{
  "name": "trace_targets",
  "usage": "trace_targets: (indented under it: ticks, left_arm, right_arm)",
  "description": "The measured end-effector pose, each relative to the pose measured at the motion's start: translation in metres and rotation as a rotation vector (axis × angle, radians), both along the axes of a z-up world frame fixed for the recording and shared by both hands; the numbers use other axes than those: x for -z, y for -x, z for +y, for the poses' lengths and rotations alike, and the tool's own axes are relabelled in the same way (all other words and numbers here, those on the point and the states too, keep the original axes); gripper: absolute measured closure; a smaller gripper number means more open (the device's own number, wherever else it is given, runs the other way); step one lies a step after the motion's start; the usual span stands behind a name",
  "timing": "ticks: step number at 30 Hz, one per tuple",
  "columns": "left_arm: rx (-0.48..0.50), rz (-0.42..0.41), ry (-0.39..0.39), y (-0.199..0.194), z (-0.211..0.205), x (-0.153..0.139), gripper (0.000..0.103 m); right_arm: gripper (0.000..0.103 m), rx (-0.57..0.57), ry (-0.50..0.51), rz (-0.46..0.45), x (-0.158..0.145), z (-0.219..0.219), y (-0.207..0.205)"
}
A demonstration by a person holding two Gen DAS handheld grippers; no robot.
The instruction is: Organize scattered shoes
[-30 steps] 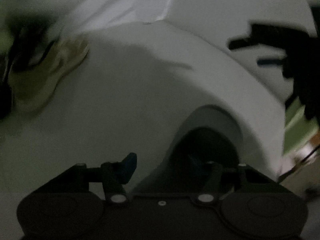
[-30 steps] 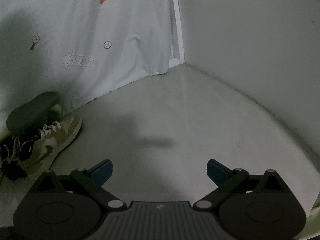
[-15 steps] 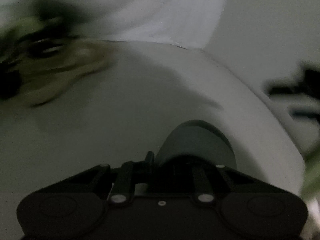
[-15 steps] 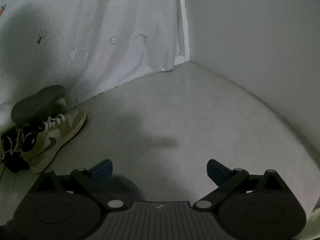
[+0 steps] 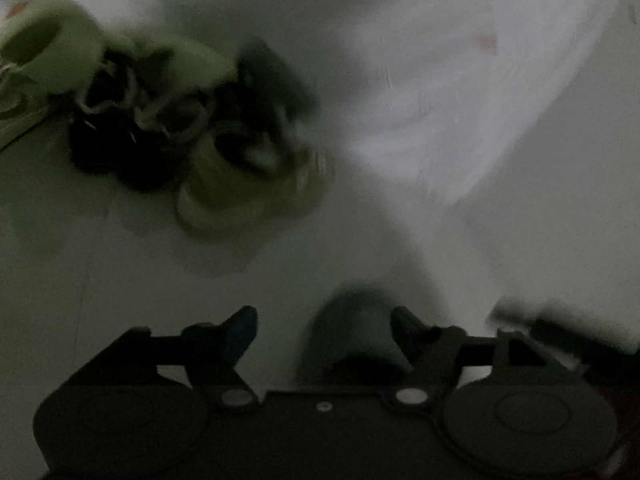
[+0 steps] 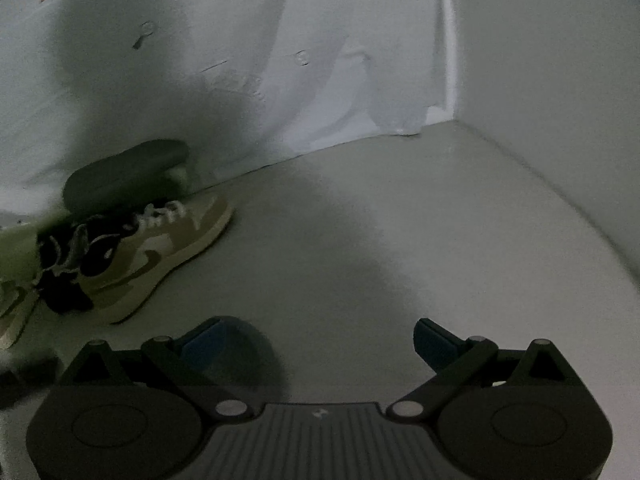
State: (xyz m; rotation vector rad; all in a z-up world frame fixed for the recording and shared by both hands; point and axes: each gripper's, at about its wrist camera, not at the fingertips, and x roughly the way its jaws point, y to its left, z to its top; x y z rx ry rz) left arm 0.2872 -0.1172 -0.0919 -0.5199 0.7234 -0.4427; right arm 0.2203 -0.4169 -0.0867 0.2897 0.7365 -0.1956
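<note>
Shoe pile: several shoes lie crowded at the foot of the white sheet (image 6: 360, 92) that hangs at the back. The tan sneaker (image 6: 160, 256) lies on its sole at the front of the group, with its toe toward the sheet.
Dark slipper on top: a dark grey slipper (image 6: 124, 172) rests behind the tan sneaker and partly over it, against the sheet.
Other shoes: black shoes (image 5: 120, 148) and a light green slipper (image 5: 52, 52) are tangled just beside the tan sneaker; the left view is blurred, so pairs cannot be told.
Slipper at the grippers: a dark grey slipper (image 5: 352, 336) lies on the floor (image 6: 400, 240) well apart from the sheet. It sits between the fingers of the left gripper (image 5: 322, 330).
Left gripper: jaws partly apart around the slipper toe; whether the pads press it is not clear.
Right gripper (image 6: 316, 340): jaws spread wide, holding nothing, over bare floor.
Progress: judged early. The pile is not sorted into pairs, and this slipper is apart from the one that looks like its mate.
</note>
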Motion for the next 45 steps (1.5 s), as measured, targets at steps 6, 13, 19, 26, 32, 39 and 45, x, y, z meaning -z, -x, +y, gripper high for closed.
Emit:
trace_targets:
  ticks: [6, 13, 19, 26, 32, 39, 45]
  left_arm:
    - [-0.103, -0.113, -0.002, -0.084, -0.007, -0.019, 0.022]
    - [-0.157, -0.09, 0.041, -0.168, -0.019, -0.006, 0.027]
    - [-0.19, -0.076, 0.144, -0.175, -0.025, 0.001, 0.077]
    - [-0.214, -0.099, 0.316, -0.152, -0.014, -0.024, 0.079]
    - [-0.247, -0.134, 0.415, -0.093, 0.025, -0.066, 0.079]
    - [-0.353, -0.141, 0.404, 0.033, 0.079, -0.093, 0.079]
    - [-0.461, -0.064, 0.288, 0.151, 0.118, -0.093, 0.079]
  right_arm:
    - [0.003, -0.071, -0.006, -0.006, 0.002, 0.013, -0.035]
    - [0.003, -0.092, -0.001, 0.009, 0.005, 0.014, -0.056]
    - [0.003, -0.084, 0.0, 0.038, 0.013, 0.012, -0.06]
    - [0.003, -0.075, 0.016, -0.001, 0.002, 0.011, -0.049]
    - [0.003, -0.06, 0.037, -0.061, -0.016, 0.01, -0.024]
    - [0.003, -0.072, 0.047, -0.097, -0.027, 0.016, 0.021]
    - [0.003, -0.144, 0.056, -0.083, -0.024, 0.032, 0.058]
